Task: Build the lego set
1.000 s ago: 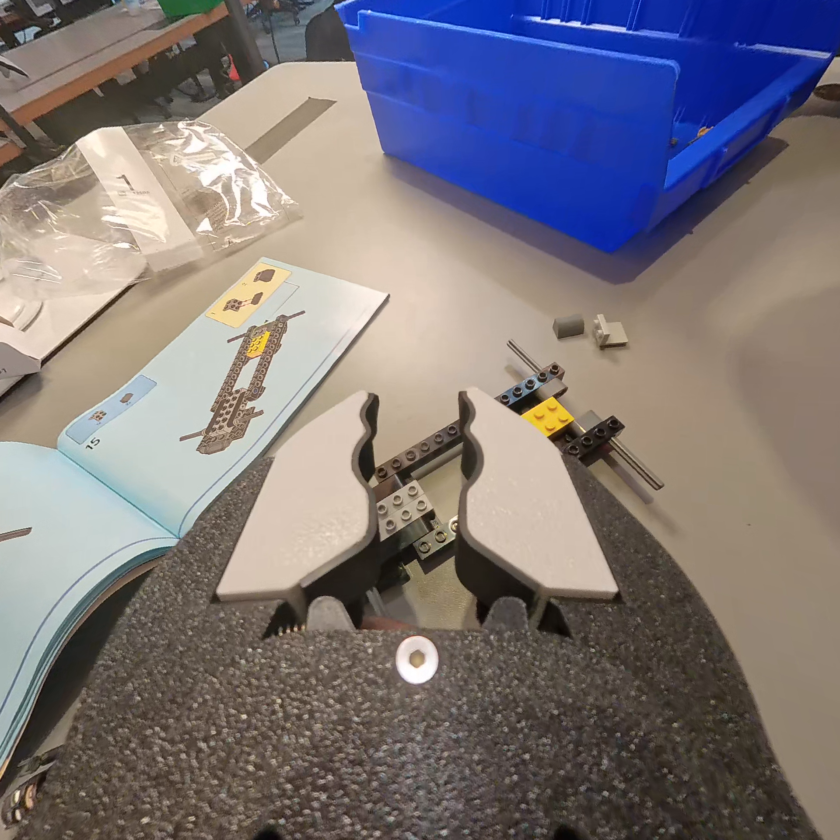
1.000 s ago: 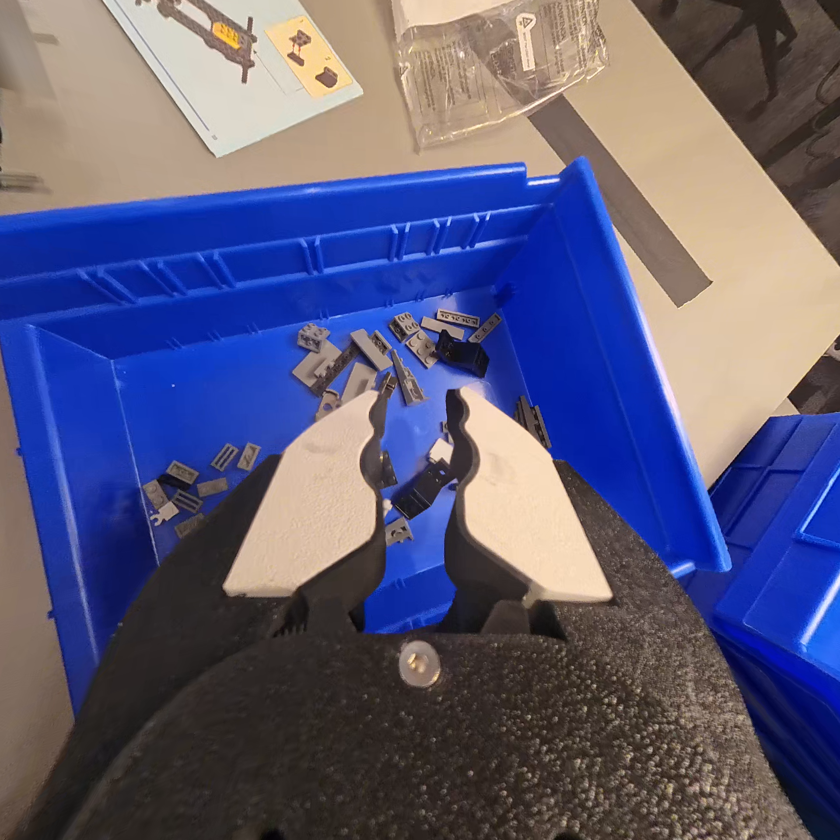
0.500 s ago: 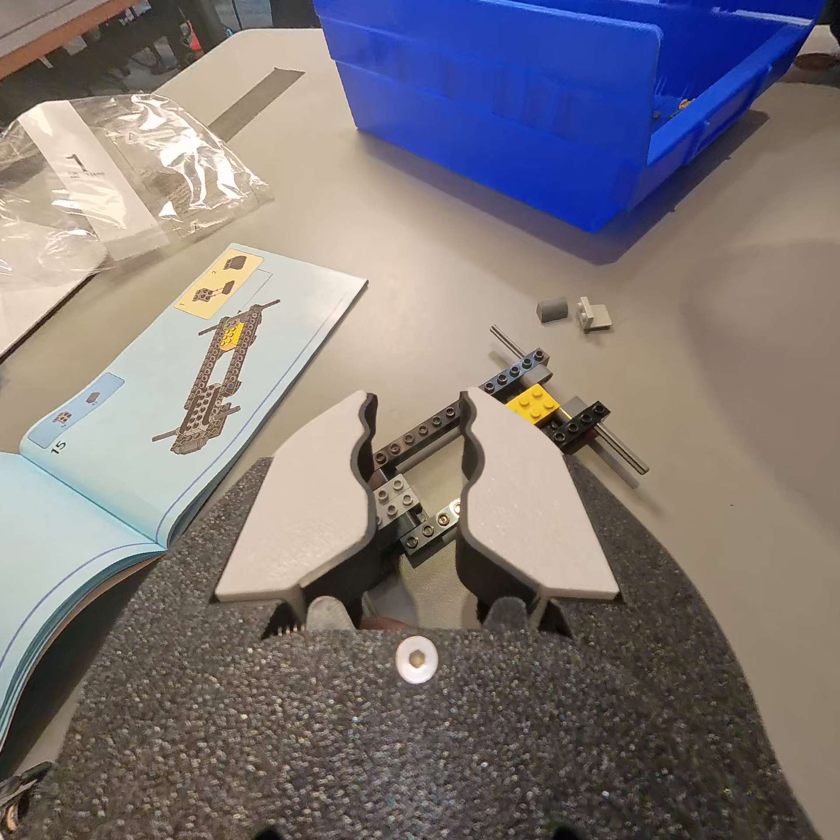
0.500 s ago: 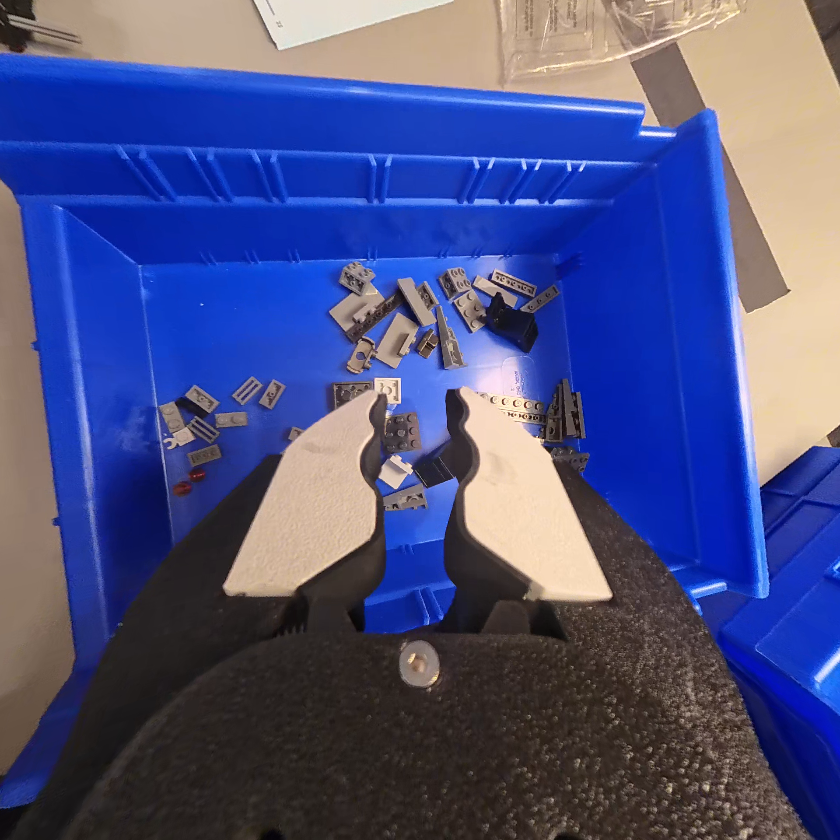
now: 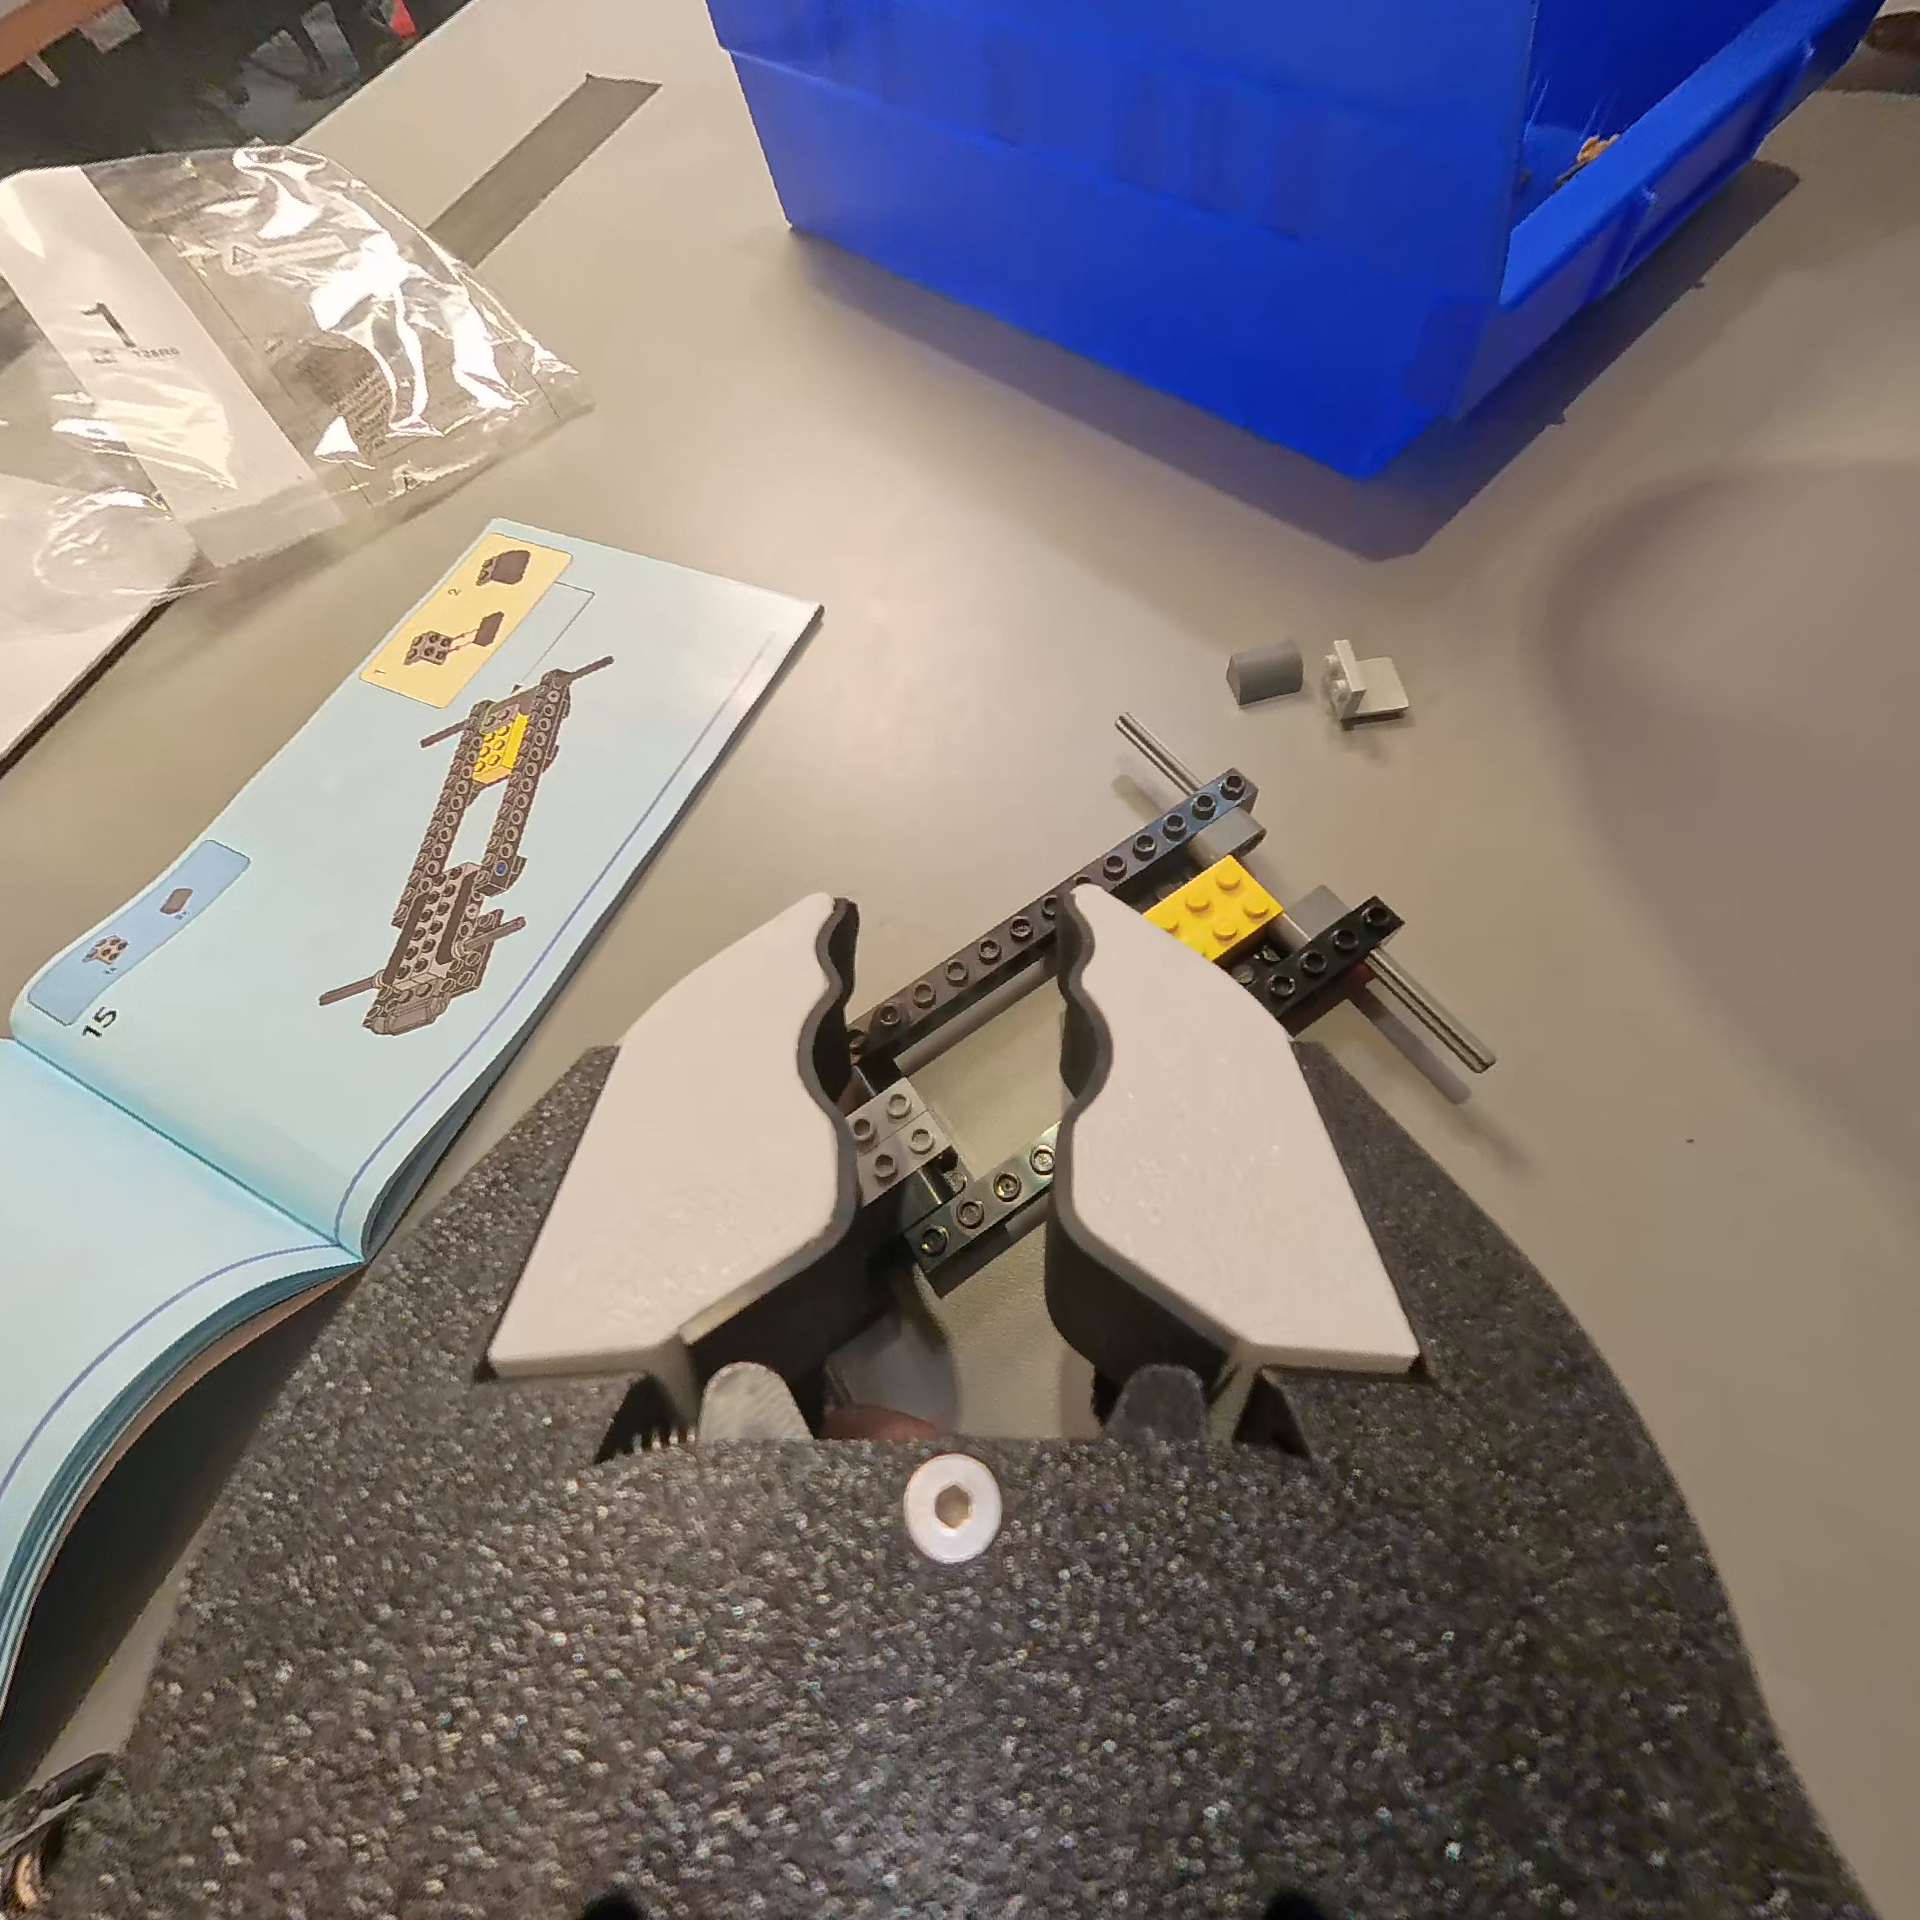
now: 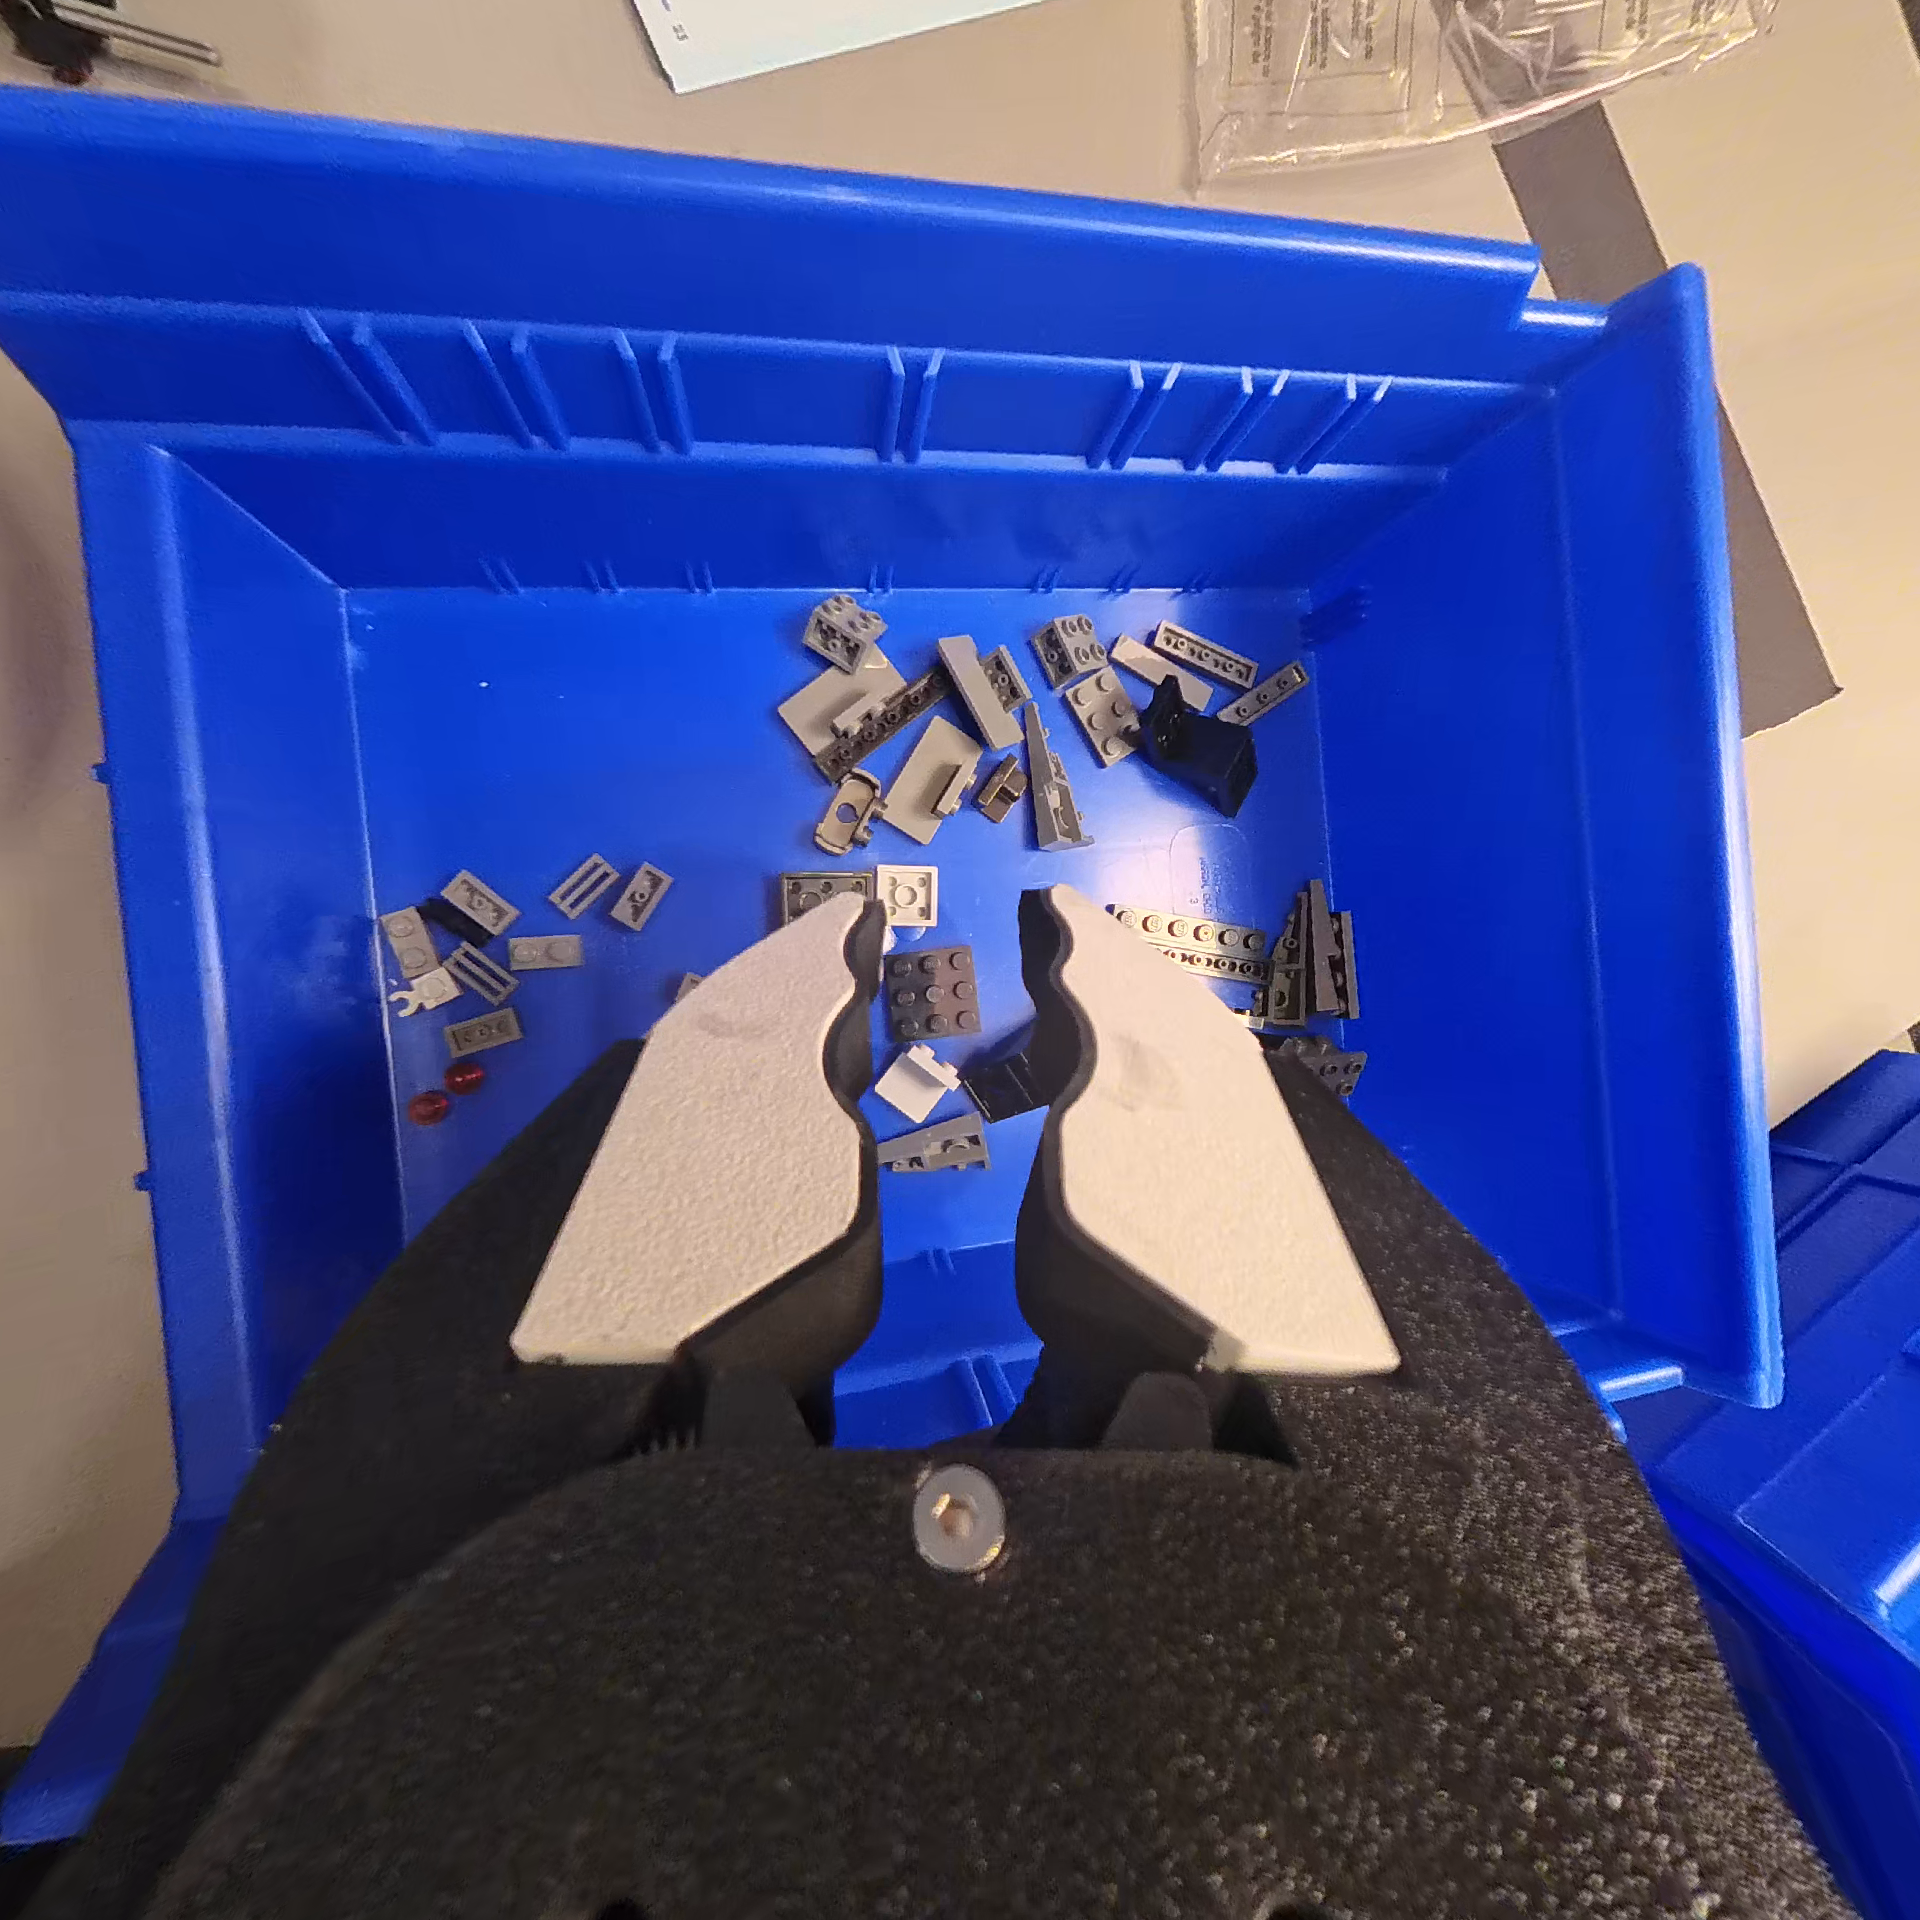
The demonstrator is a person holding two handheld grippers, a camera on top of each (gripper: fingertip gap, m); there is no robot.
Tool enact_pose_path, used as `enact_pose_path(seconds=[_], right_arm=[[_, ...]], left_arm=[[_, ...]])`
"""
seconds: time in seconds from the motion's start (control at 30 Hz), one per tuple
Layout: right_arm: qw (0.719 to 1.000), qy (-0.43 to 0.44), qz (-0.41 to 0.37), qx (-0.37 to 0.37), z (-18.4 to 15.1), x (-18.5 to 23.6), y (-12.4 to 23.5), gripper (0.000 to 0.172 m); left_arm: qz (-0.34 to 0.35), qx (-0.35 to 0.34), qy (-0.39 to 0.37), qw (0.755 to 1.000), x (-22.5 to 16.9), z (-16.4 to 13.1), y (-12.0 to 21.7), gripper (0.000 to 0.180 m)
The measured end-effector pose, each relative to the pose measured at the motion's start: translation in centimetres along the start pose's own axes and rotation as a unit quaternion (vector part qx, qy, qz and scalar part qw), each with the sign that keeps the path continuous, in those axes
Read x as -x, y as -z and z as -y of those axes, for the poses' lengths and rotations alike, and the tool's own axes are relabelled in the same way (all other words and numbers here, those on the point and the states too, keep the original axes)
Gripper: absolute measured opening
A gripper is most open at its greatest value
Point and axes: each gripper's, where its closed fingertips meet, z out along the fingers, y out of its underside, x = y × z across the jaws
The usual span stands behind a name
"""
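- The left gripper grips a black brick frame on the grey table; a yellow brick sits at the frame's far end.
- Near the frame lie two small grey pieces and an open booklet.
- The right gripper hangs open, holding nothing, above loose grey pieces in the blue bin.

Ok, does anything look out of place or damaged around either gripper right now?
Nothing looks broken or spilled. The brick frame lies flat on the table between the left gripper fingers; loose pieces sit scattered inside the blue bin beneath the open right gripper.
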Motion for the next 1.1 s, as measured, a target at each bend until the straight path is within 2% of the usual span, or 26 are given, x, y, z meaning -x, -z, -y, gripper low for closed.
enact_pose_path(seconds=[0.8,0.87,0.97,1.1], right_arm=[[1.0,-0.02,0.005,-0.012,0.2,-0.2,0.1,0.023],[0.999,-0.028,0.008,-0.022,0.3,-0.2,0.3,0.018],[0.998,-0.035,0.019,-0.044,0.7,-0.2,0.6,0.001],[0.997,-0.029,0.024,-0.065,1.0,0.2,1.4,0.0]], left_arm=[[-0.002,0.01,-0.012,1.0,-0.4,-0.2,-0.1,0.039],[0.002,0.011,-0.011,1.0,-0.3,-0.3,-0.1,0.039],[0.008,0.01,-0.007,1.0,-0.1,-0.3,-0.1,0.037],[0.007,0.008,-0.006,1.0,-0.1,-0.2,0.0,0.033]])
